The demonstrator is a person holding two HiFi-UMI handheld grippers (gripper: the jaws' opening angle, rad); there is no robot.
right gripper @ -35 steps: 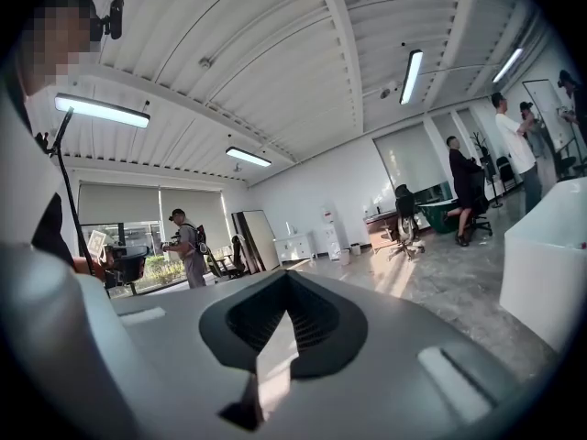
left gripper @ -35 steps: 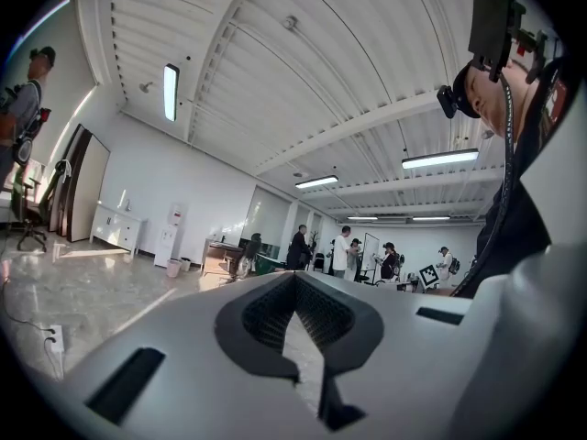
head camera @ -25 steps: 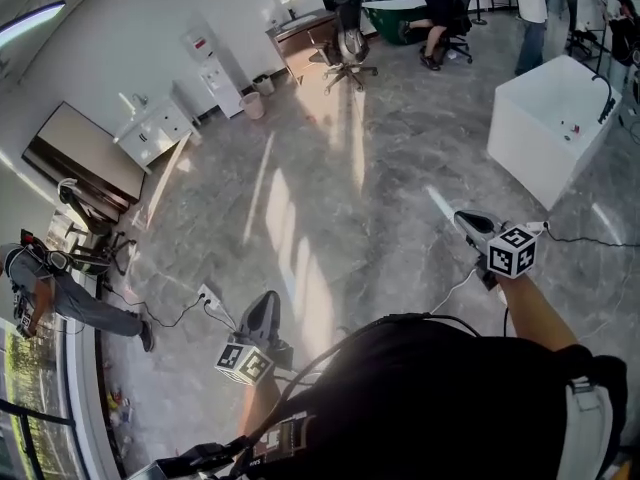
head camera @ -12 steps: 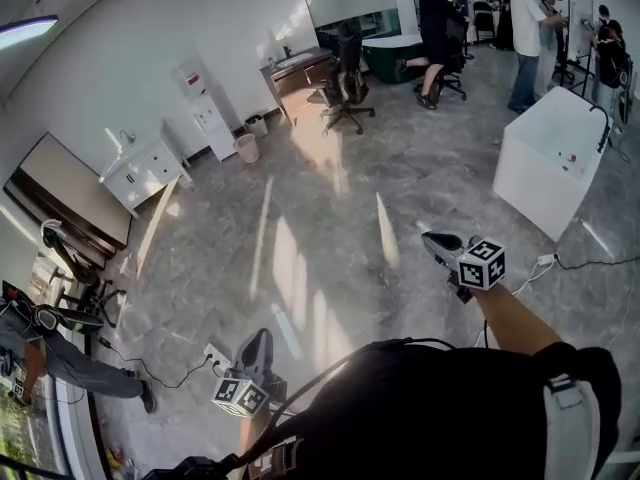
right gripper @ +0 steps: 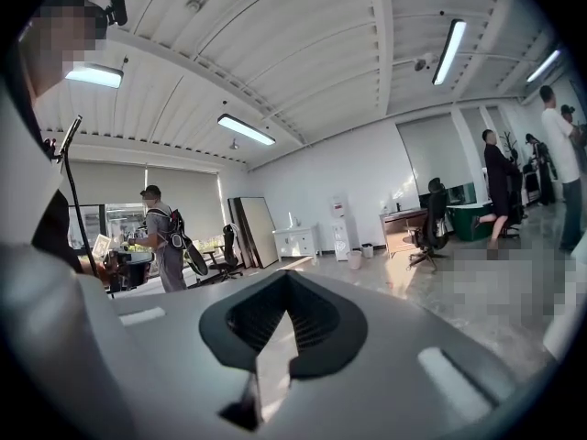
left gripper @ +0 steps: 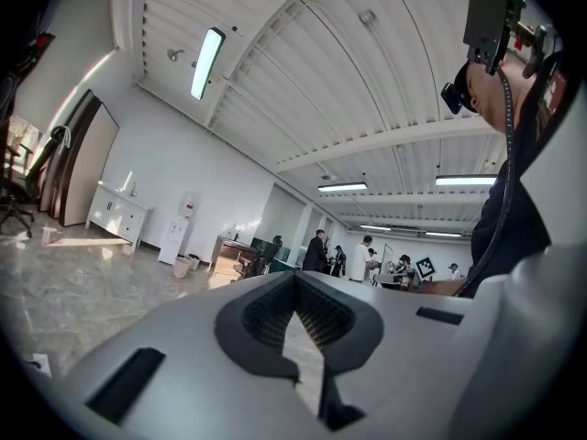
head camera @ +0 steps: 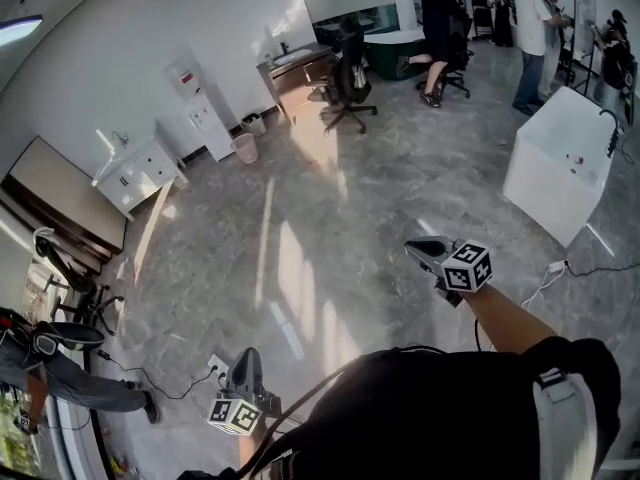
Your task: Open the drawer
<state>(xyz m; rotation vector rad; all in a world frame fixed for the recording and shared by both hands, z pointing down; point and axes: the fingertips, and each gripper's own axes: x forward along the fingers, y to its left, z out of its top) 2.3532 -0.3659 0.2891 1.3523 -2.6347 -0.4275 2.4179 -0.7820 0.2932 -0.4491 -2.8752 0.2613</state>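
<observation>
A white cabinet with drawers (head camera: 135,173) stands against the far left wall, several steps away from both grippers. It also shows small in the left gripper view, as the cabinet (left gripper: 115,216), and in the right gripper view, as the cabinet (right gripper: 295,241). My left gripper (head camera: 245,353) hangs low at the bottom left over the floor. Its jaws are shut and hold nothing, as its own view of the left gripper (left gripper: 293,278) shows. My right gripper (head camera: 412,249) is held out in front at the right, shut and holding nothing in its own view of the right gripper (right gripper: 286,275).
A white tub-like unit (head camera: 565,163) stands at the right with a cable beside it. An office chair (head camera: 350,88), a desk (head camera: 295,68), a water dispenser (head camera: 200,108) and a bin (head camera: 245,148) stand at the back. Several people stand far off. A power strip (head camera: 215,365) lies near my left gripper.
The person has moved across the floor, and the room has shifted in the head view. The right gripper has drifted left and lower in that view, the left one lower. Both stayed shut.
</observation>
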